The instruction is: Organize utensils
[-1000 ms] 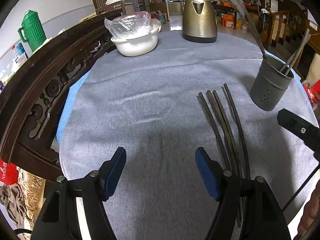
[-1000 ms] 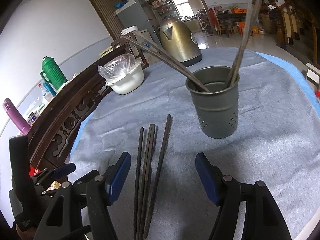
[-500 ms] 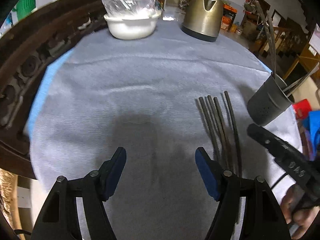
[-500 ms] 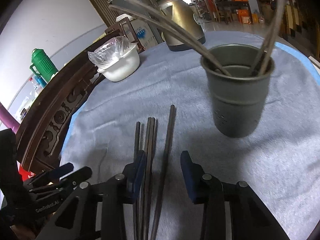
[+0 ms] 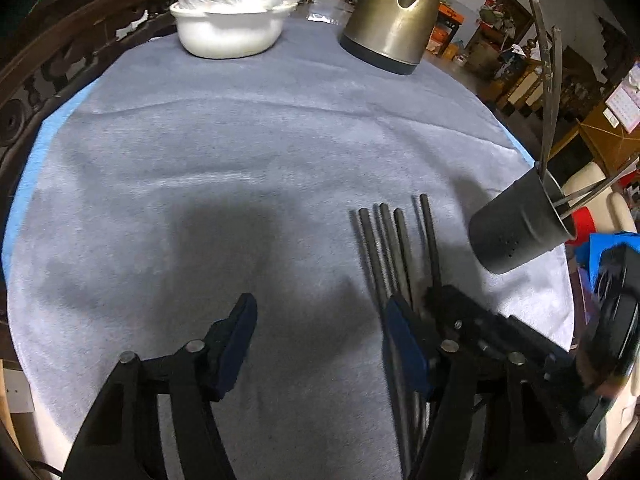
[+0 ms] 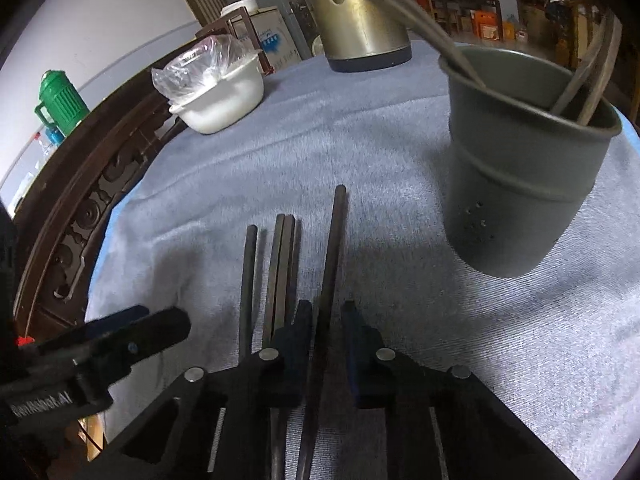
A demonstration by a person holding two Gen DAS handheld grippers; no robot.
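**Right gripper closing on the rightmost chopstick, holder close by**

The right gripper (image 6: 326, 320) has its blue pads drawn in on either side of one dark chopstick (image 6: 334, 248), the rightmost of the row on the cloth; its jaws are closing, and whether the pads already press the stick cannot be told. The remaining chopsticks (image 6: 276, 264) lie just to the left, roughly parallel, the nearest of them running under the gripper's left finger, so that side is tight.

The left gripper (image 5: 320, 330) hangs over bare grey cloth (image 5: 240, 140) with nothing between its pads; its jaws are closing yet stand well apart. Its right finger sits at the left edge of the chopstick row, just beside the right gripper's tip.

To the right of the row stands the grey utensil holder (image 6: 516, 200), upright, with several sticks leaning out of it. A strip of free cloth separates it from the held chopstick.

Farther off, near the table's far edge, sit a white bowl (image 5: 230, 28) covered in plastic and a metal kettle (image 5: 394, 20), well apart from the work. A carved wooden chair back (image 6: 80, 200) borders the table's left rim.
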